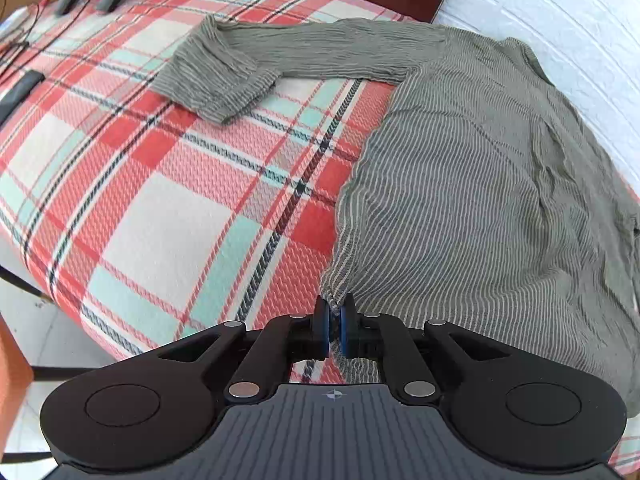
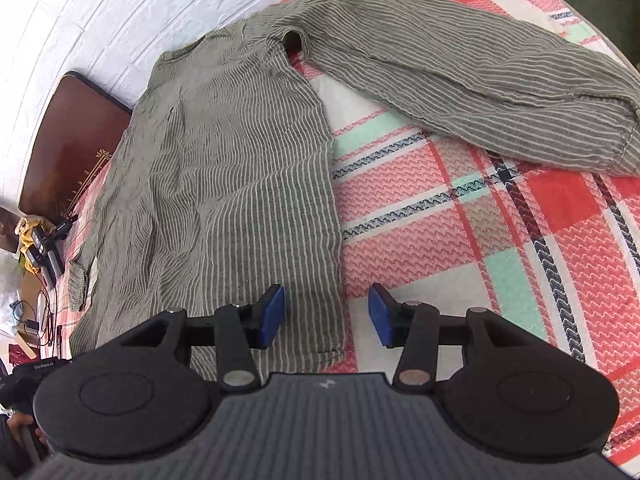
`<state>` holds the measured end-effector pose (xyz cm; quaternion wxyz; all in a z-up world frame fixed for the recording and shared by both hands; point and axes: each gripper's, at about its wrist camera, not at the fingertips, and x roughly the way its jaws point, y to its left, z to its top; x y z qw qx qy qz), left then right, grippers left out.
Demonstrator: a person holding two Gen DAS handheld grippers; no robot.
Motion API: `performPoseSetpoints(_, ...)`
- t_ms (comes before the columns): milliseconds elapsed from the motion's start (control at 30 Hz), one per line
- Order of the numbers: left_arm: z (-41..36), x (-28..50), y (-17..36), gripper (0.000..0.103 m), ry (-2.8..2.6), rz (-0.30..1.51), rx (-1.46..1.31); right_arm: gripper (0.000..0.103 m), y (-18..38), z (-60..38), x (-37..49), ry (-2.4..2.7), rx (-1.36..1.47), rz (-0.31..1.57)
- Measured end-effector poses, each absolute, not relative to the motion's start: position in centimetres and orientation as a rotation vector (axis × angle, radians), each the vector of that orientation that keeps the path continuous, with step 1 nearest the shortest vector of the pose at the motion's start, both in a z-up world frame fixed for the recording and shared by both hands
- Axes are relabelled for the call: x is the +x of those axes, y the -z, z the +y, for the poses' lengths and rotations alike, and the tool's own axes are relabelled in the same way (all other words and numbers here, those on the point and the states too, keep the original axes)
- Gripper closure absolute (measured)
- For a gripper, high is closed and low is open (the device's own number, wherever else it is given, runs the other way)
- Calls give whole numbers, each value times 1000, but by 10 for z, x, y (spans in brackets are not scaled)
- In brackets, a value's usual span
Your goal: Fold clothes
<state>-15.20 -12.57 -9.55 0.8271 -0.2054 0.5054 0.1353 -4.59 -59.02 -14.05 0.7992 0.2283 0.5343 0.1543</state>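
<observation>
Currently the grey striped shirt (image 1: 472, 184) lies spread flat on a bed with a red, white and mint plaid bedspread (image 1: 160, 208), against a white brick wall (image 1: 568, 20), 1 sleeve (image 1: 248, 60) stretched far left. Left claw (image 1: 334, 330) is pressed together, pinching the shirt's near hem corner. Right claw (image 2: 326, 314) is spread, its 2 blue pads (image 2: 272, 314) straddling the hem's other near corner, not gripping it.
</observation>
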Motion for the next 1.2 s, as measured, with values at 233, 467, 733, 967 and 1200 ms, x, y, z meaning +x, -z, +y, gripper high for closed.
performPoseSetpoints(233,-124,-145,89,102,-265,1074,-399,99,140,-587,-53,-369,548,1190)
performPoseSetpoints(467,-118,-159,68,102,-228,1045,-374,99,71,-612,-89,-404,570,1074)
performPoseSetpoints(733,-122,-162,99,101,-208,1155,-341,95,113,-601,-81,-256,490,1177)
performPoseSetpoints(967,-128,-171,102,60,-144,1200,-330,49,98,-604,-103,-240,438,1139)
performPoseSetpoints(1200,-135,-183,99,56,-58,1226,-362,50,115,-567,-124,-398,517,1247)
